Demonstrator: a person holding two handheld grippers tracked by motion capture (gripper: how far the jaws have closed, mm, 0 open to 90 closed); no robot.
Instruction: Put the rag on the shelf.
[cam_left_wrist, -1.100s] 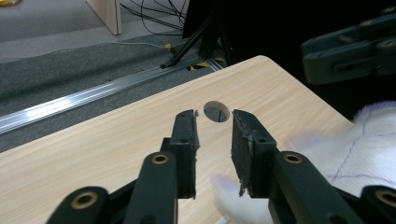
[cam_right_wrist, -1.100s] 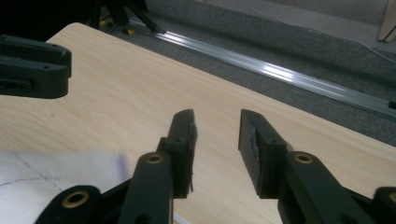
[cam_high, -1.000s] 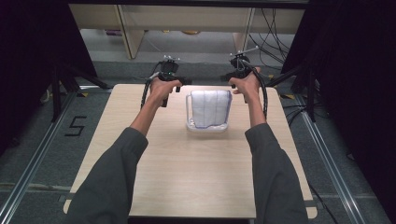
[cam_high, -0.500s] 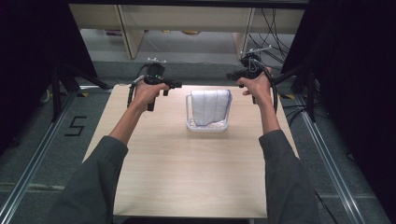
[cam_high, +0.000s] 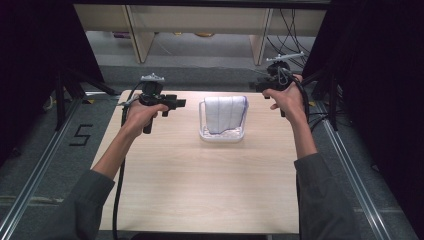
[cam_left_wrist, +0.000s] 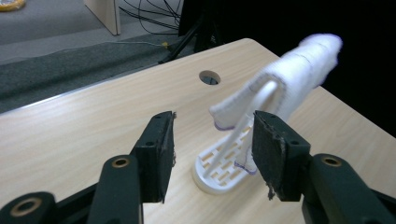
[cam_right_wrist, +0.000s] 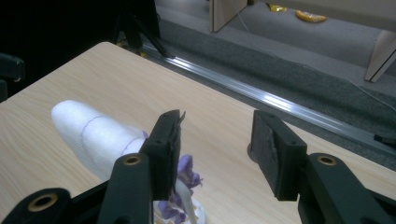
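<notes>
A white cloth (cam_high: 225, 114) with a thin purple edge hangs over a white plastic slotted rack (cam_high: 221, 135) at the far middle of the wooden table (cam_high: 200, 185). My left gripper (cam_high: 180, 103) hovers left of the rack, pointing at it; its jaws have just been opening and hold nothing. In the left gripper view the open gripper (cam_left_wrist: 212, 149) frames the rack base (cam_left_wrist: 219, 170) and the cloth (cam_left_wrist: 289, 74) beyond. My right gripper (cam_high: 258, 86) hangs right of the rack near the far edge; its jaws have just been opening too. In the right gripper view that gripper (cam_right_wrist: 215, 149) is empty, the cloth (cam_right_wrist: 93, 133) to its left.
A round cable hole (cam_left_wrist: 209, 77) pierces the table near its far edge. Metal rails (cam_high: 350, 170) run along both sides of the table. A taped number (cam_high: 80, 135) marks the grey floor at left. Wooden furniture legs (cam_high: 137, 35) and cables (cam_high: 290, 25) lie behind.
Both hands have drawn away from the rack's top corners, the left one leftward, the right one rightward and a little up. Both sets of jaws stand wider. The cloth stays draped on the rack.
</notes>
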